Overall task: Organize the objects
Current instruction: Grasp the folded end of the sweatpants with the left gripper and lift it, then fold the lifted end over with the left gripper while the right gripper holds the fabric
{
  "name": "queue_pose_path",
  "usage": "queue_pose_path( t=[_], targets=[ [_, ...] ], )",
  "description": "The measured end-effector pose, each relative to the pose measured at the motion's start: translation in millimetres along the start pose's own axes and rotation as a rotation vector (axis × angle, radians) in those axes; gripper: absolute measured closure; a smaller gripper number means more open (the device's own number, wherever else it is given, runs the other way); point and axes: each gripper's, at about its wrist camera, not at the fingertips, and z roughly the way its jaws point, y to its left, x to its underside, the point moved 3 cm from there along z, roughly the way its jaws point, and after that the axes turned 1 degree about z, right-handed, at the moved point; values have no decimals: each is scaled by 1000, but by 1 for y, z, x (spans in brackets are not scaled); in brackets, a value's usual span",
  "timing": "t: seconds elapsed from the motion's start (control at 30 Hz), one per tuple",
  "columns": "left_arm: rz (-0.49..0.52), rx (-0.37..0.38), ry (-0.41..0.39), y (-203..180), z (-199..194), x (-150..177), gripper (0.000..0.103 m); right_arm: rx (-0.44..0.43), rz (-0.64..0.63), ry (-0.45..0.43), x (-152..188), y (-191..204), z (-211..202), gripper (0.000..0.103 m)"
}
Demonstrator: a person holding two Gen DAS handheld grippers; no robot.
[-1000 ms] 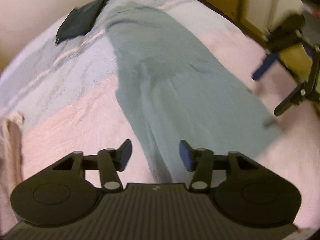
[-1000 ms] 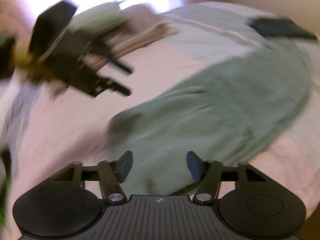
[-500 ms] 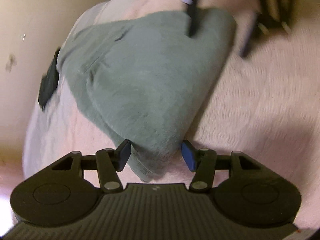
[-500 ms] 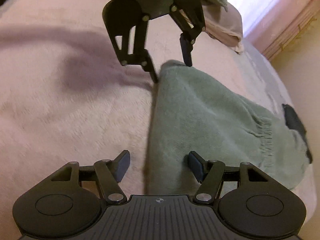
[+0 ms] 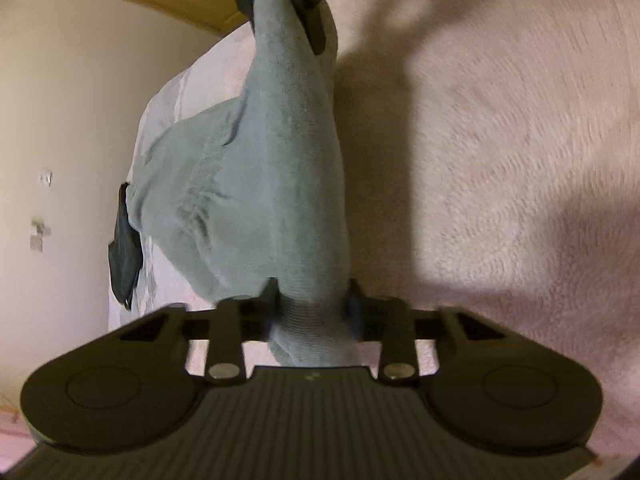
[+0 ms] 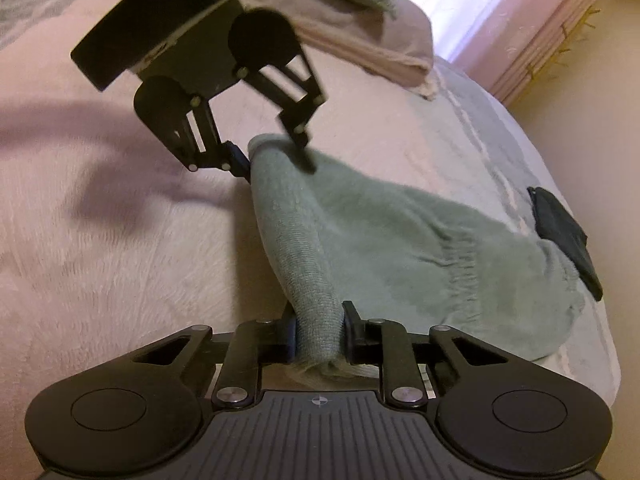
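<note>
A grey-green knitted garment lies on a pink bed cover. One edge of it is lifted and stretched between my two grippers. My left gripper is shut on one end of that edge; it also shows in the right wrist view. My right gripper is shut on the other end; it shows at the top of the left wrist view. The rest of the garment sags down onto the bed.
A dark folded cloth lies near the bed's far edge, also in the left wrist view. A pillow and folded bedding lie at the head. A cream wall runs beside the bed.
Both grippers have closed on the garment's edge and lifted it off the bed. Half a second ago both were open at its two corners.
</note>
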Motion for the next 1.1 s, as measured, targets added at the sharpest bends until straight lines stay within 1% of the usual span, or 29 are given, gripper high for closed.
queue_pose_path(
  t=[0.07,0.13,0.17,0.3,0.37,0.43,0.53,0.6,0.67,0.73,0.8,0.87,0.93,1.03,1.1],
  targets=[
    [-60,19,19,19,-9,-7,83,-4,8,-8,-7,-7,-11,86],
    [-138,29,30,41,-25,-14,84,-10,23,-17,-13,-16,-26,86],
    [-158,36,31,51,-32,-18,85,-14,39,-23,-15,-22,-35,86],
    [-190,85,41,81,-54,-41,86,-38,61,-31,-25,-38,-68,86],
    [-215,100,49,88,-71,-48,86,-56,72,-33,-28,-46,-87,86],
    [-273,120,63,96,-85,-59,86,-93,94,-33,-30,-56,-103,86],
    [-327,162,84,101,-104,-77,86,-185,94,-25,-31,-71,-125,86],
    [-370,214,97,104,-111,-85,86,-253,85,-20,-29,-79,-135,86],
    [-414,265,100,115,-111,-90,86,-327,85,-15,-26,-95,-139,86],
    [-468,313,106,139,-102,-92,86,-380,94,-17,-24,-119,-136,86],
    [-501,344,118,175,-86,-92,86,-416,116,-29,-24,-153,-127,86],
    [-538,377,136,214,-68,-89,86,-448,147,-45,-24,-195,-112,86],
    [-581,406,157,259,-45,-85,86,-499,201,-59,-22,-239,-94,86],
    [-626,488,174,316,-5,-81,85,-575,281,-70,-19,-308,-67,86],
    [-656,552,184,353,27,-75,84,-621,347,-60,-14,-352,-42,86]
  ],
)
